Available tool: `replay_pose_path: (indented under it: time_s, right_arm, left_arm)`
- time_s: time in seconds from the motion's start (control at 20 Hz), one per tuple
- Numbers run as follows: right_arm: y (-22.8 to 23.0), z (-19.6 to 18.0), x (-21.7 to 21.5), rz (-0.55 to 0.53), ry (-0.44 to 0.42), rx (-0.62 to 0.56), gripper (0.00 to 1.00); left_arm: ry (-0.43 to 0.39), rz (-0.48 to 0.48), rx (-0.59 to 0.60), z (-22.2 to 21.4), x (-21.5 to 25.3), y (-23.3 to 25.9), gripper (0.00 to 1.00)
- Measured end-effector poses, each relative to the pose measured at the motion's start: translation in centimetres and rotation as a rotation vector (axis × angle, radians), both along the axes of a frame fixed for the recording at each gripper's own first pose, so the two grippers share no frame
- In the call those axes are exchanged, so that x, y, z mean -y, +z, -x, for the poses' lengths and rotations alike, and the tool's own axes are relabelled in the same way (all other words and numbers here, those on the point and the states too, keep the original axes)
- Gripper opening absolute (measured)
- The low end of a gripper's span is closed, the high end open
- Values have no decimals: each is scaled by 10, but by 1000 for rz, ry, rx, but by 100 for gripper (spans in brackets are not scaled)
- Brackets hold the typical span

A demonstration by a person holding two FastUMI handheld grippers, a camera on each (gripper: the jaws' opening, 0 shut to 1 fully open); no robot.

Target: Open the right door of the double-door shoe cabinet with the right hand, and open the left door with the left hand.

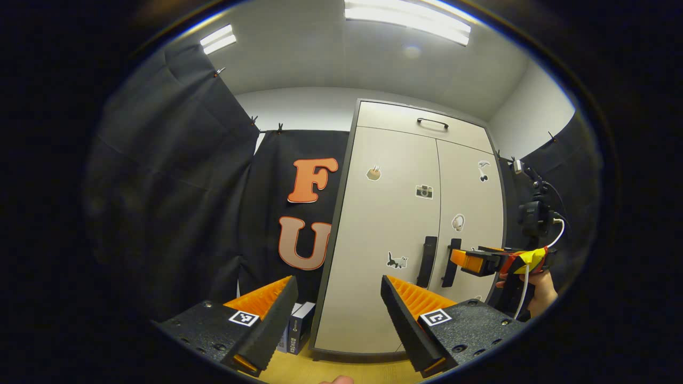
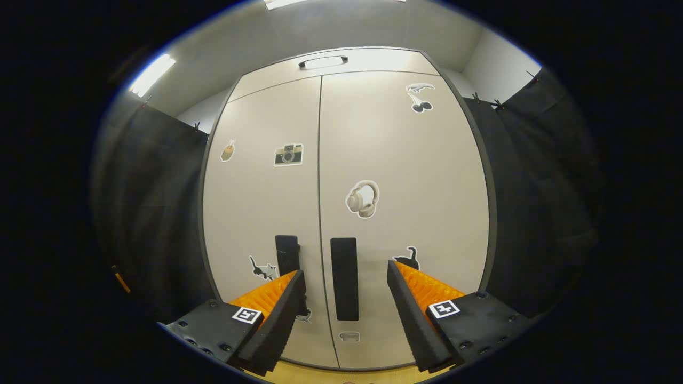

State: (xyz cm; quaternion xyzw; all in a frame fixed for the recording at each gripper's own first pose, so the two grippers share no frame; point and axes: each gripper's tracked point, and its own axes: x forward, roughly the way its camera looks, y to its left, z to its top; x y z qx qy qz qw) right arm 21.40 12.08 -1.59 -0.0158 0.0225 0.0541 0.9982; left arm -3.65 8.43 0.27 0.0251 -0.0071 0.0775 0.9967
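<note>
Shoe cabinet (image 2: 373,160) was smooth matte beige, both doors shut, flat black bar handles. Right gripper (image 2: 346,298) sat fingers apart, lined up on the right door handle (image 2: 344,277); left gripper (image 1: 339,314) hung back, fingers spread too.

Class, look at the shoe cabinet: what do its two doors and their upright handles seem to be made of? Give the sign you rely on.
Doors: probably laminated board with a smooth matte beige finish; the flat, even surface reflects the ceiling light softly. Handles: matte black bars, plastic or painted metal; the look leaves it open, as no glint or grain shows.
</note>
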Motion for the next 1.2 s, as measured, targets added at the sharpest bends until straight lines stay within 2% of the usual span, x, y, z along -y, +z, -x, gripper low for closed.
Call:
replay_pose_path:
  time_s: [0.25,0.3,0.35,0.4,0.45,0.5,0.55,0.65,0.7,0.75,0.8,0.9,0.95,1.0,1.2]
  right_arm:
    - [-21,-29,1,-2,-24,-27,98]
    - [-23,-32,-1,19,-26,-22,93]
    - [-24,-35,-3,40,-28,-21,93]
    - [-26,-38,-4,58,-33,-24,98]
    - [-30,-42,-4,67,-40,-30,97]
    - [-34,-45,-4,65,-46,-38,88]
    - [-39,-48,-4,55,-45,-55,93]
    - [-44,-50,4,47,-82,-73,88]
    - [-42,-51,4,49,-79,-66,75]
    - [-43,-51,3,54,-78,-66,70]
    - [-44,-50,-5,52,-40,-68,69]
    - [-44,-48,-8,48,-27,-57,37]
    - [-46,-49,-8,44,-25,-63,37]
    - [-46,-50,-9,34,-20,-57,29]
    - [-47,-46,-8,59,2,-72,28]
  left_arm:
    - [32,-22,11,-3,-18,-4,94]
    - [36,-25,11,-4,-21,-5,94]
    - [38,-27,8,-5,-23,-6,95]
    - [39,-29,6,-6,-23,-7,94]
    - [38,-29,7,-9,-24,-8,95]
    - [38,-28,10,-9,-24,-8,95]
    - [38,-27,12,-11,-25,-8,95]
    - [32,-18,13,-11,-24,-9,94]
    - [31,-15,13,-12,-24,-9,94]
    - [28,-13,12,-13,-24,-10,94]
    - [25,-14,11,-14,-23,-11,94]
    - [16,-14,7,-14,-21,-12,94]
    - [11,-15,6,-13,-20,-13,94]
    - [9,-15,4,-14,-19,-13,94]
    - [12,-20,7,-13,-18,-12,94]
